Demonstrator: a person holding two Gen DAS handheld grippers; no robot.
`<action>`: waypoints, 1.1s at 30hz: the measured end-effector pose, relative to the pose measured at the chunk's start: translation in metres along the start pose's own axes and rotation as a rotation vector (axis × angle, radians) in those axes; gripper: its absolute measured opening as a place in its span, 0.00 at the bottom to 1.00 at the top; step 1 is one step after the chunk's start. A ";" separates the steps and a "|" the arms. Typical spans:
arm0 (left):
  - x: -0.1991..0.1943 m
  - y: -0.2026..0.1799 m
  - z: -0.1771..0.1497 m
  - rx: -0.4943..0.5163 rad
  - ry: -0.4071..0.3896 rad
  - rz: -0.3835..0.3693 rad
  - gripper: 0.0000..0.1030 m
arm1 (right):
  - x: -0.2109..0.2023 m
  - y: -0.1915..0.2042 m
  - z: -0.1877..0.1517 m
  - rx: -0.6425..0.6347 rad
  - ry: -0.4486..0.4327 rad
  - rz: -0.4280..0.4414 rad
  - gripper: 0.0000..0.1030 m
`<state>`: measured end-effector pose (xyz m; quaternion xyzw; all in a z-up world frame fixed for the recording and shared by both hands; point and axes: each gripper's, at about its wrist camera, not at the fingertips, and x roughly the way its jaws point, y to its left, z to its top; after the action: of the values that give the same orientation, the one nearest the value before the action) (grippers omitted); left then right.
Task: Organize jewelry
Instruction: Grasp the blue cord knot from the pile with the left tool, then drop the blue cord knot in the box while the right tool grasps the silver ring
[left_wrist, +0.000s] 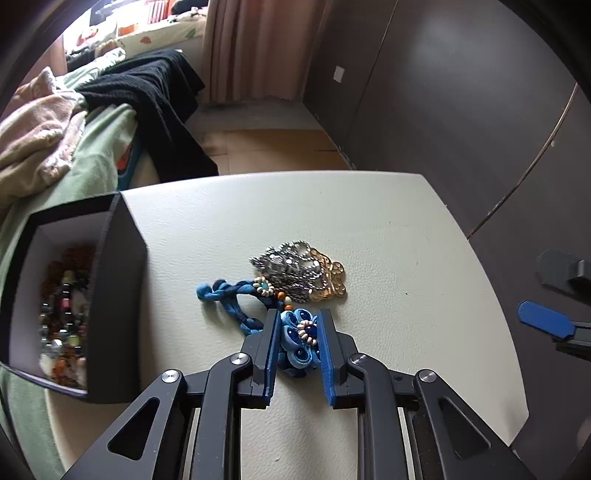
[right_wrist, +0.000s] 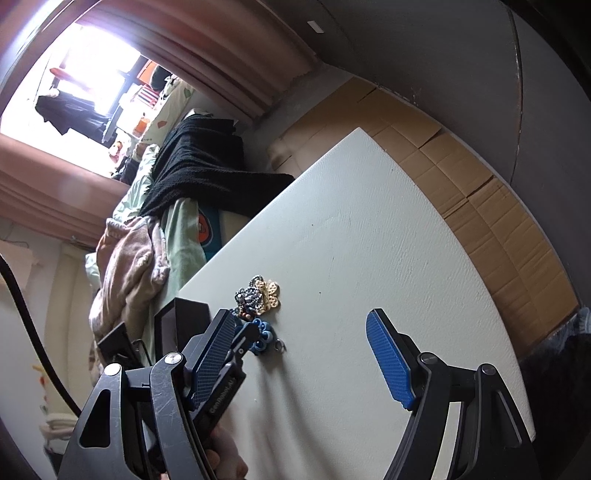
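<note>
A blue fabric necklace (left_wrist: 297, 341) with rosettes and beads lies on the white table (left_wrist: 388, 229). My left gripper (left_wrist: 298, 317) has its jaws close around the rosette cluster, touching it on both sides. A silver and gold chain necklace (left_wrist: 301, 271) lies just beyond it. A black box (left_wrist: 122, 295) with several beaded pieces inside stands at the left. My right gripper (right_wrist: 303, 328) is wide open and empty above the table; the necklaces (right_wrist: 258, 293) and the left gripper's finger (right_wrist: 245, 338) show past it.
A bed with green, pink and black fabrics (left_wrist: 74, 122) lies left of the table. Cardboard (right_wrist: 480, 192) covers the floor beyond the table. Dark cabinet doors (left_wrist: 461, 92) stand at the right. A small metal ring (right_wrist: 279, 345) lies on the table.
</note>
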<state>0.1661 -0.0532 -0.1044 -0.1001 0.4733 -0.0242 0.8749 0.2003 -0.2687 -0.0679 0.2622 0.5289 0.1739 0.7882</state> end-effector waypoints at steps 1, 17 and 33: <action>-0.004 0.001 0.000 -0.004 -0.007 -0.002 0.20 | 0.000 0.000 0.000 -0.001 0.002 -0.001 0.72; -0.075 0.042 0.001 -0.120 -0.154 -0.055 0.19 | 0.029 0.027 -0.017 -0.098 0.054 -0.038 0.64; -0.100 0.087 0.013 -0.220 -0.221 -0.096 0.19 | 0.087 0.060 -0.037 -0.259 0.142 -0.189 0.34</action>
<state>0.1171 0.0477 -0.0331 -0.2198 0.3687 -0.0028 0.9032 0.1990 -0.1644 -0.1078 0.0948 0.5786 0.1838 0.7890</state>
